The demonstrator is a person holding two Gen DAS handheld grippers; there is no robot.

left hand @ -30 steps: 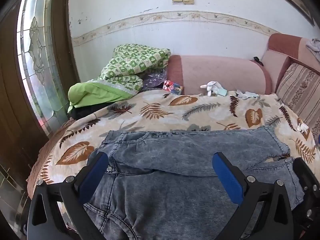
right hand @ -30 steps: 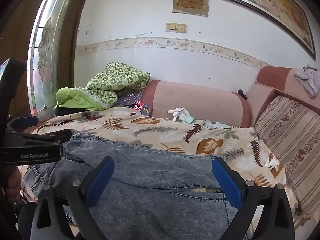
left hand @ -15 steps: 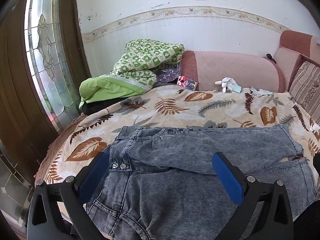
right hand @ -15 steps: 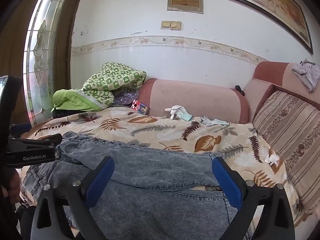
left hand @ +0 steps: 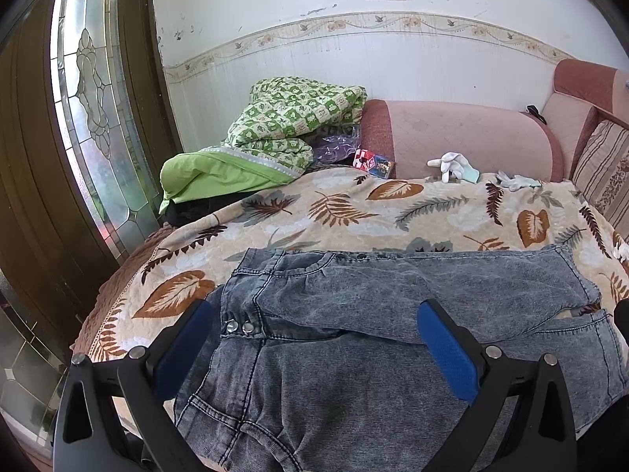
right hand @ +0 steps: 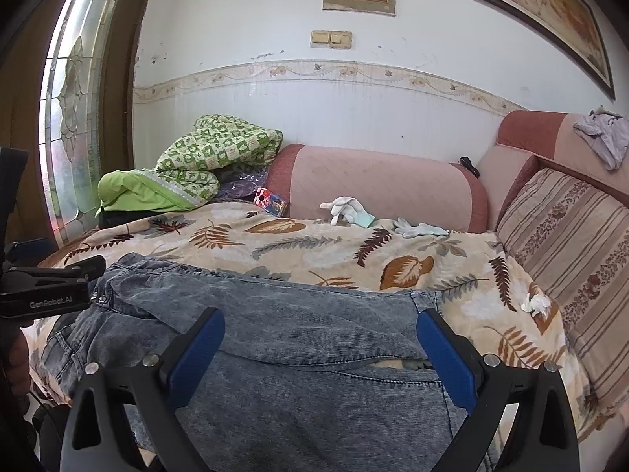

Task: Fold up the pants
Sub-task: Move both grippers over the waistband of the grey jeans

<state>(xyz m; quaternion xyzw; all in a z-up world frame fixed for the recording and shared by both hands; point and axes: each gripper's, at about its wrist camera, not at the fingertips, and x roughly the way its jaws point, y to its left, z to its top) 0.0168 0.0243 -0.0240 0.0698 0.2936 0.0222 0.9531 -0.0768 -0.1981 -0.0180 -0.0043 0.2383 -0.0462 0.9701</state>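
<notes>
Grey-blue acid-washed jeans point(left hand: 393, 338) lie folded lengthwise on a leaf-patterned blanket point(left hand: 354, 212), waistband with two metal snaps at the left, leg ends at the right. The jeans also show in the right wrist view point(right hand: 298, 338). My left gripper point(left hand: 314, 350) is open and empty above the waist part. My right gripper point(right hand: 320, 354) is open and empty above the leg part. The left gripper's black body shows at the left edge of the right wrist view point(right hand: 47, 287).
A green quilt bundle point(left hand: 275, 133) lies at the back left. White gloves point(left hand: 452, 165) and a small colourful box point(left hand: 373, 163) lie by the pink sofa back point(left hand: 464, 137). A striped cushion point(right hand: 570, 259) stands at the right. A glass door point(left hand: 94, 98) is at the left.
Both grippers have pulled back and up from the jeans. The left view has swung left, so the waistband sits nearer its centre. The jeans lie still.
</notes>
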